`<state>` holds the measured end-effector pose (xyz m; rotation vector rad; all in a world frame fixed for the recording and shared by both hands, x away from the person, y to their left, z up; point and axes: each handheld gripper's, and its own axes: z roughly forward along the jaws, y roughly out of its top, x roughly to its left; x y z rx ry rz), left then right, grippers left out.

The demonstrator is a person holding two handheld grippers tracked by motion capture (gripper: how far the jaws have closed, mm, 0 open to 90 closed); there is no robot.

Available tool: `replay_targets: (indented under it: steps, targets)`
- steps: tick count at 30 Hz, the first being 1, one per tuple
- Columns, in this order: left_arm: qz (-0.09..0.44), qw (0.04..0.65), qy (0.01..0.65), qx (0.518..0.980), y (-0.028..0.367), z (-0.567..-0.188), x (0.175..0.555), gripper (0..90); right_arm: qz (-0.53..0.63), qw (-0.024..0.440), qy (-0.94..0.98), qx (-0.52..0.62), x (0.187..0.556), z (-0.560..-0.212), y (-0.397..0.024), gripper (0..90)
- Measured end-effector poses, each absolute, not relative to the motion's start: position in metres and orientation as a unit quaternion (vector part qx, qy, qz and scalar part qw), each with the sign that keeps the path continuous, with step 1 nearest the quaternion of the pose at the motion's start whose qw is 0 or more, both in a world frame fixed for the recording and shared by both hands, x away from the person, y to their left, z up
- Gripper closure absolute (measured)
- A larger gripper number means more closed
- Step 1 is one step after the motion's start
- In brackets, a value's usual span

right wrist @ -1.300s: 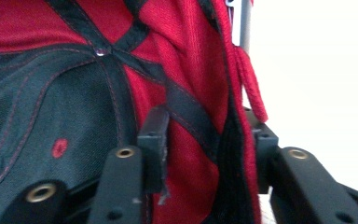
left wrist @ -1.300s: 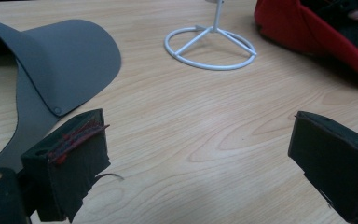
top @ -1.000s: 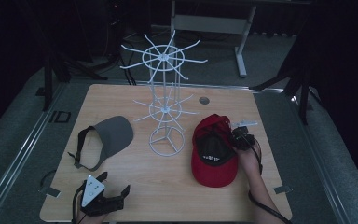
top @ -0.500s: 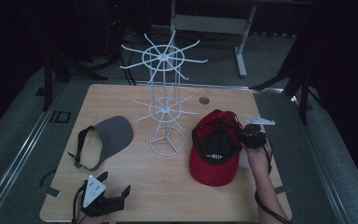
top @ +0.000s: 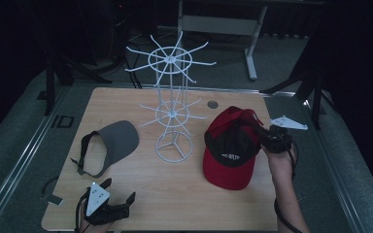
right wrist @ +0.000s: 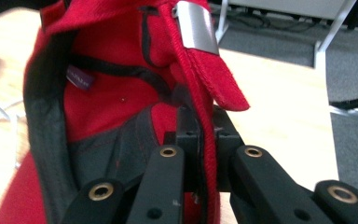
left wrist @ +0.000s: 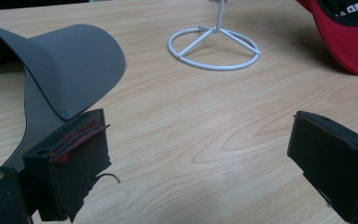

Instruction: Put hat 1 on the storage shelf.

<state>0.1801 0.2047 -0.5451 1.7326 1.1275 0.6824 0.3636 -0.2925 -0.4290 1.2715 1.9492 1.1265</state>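
Observation:
A red cap (top: pixel 228 145) with a black inner front is tilted up at the right of the table, its brim low and its back raised. My right gripper (top: pixel 261 137) is shut on the cap's rear edge. In the right gripper view the jaws (right wrist: pixel 204 140) pinch the red band beside the strap with its metal buckle (right wrist: pixel 196 25), and the cap's inside (right wrist: pixel 112 102) faces me. My left gripper (top: pixel 118 190) rests open near the table's front left edge with bare wood between its pads (left wrist: pixel 79 140). A grey visor (top: pixel 116 141) lies just beyond it.
A white wire rack (top: pixel 172 114) with two tiers of spokes stands mid-table between visor and cap; its ring base (left wrist: pixel 213 46) is ahead of the left gripper. The wooden table (top: pixel 175 194) ends close behind both hands. Dark stands and a desk frame stand beyond.
My right gripper has risen and drifted right with the cap's back edge in it, tipping the cap upward. The left gripper has stayed where it was.

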Motion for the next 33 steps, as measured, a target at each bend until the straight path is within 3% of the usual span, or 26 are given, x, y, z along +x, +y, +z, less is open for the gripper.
replay_targets:
  steps: [15,33]
  targets:
    - [0.286,0.469,0.445,0.707,0.2,-0.533,0.181,5.7,0.472,0.31,0.697,0.442,0.329,-0.376,-0.298,85.5]
    - [0.287,0.518,0.376,0.713,0.161,-0.473,0.196,5.7,0.503,0.326,0.684,0.415,0.3,-0.346,-0.3,85.4]
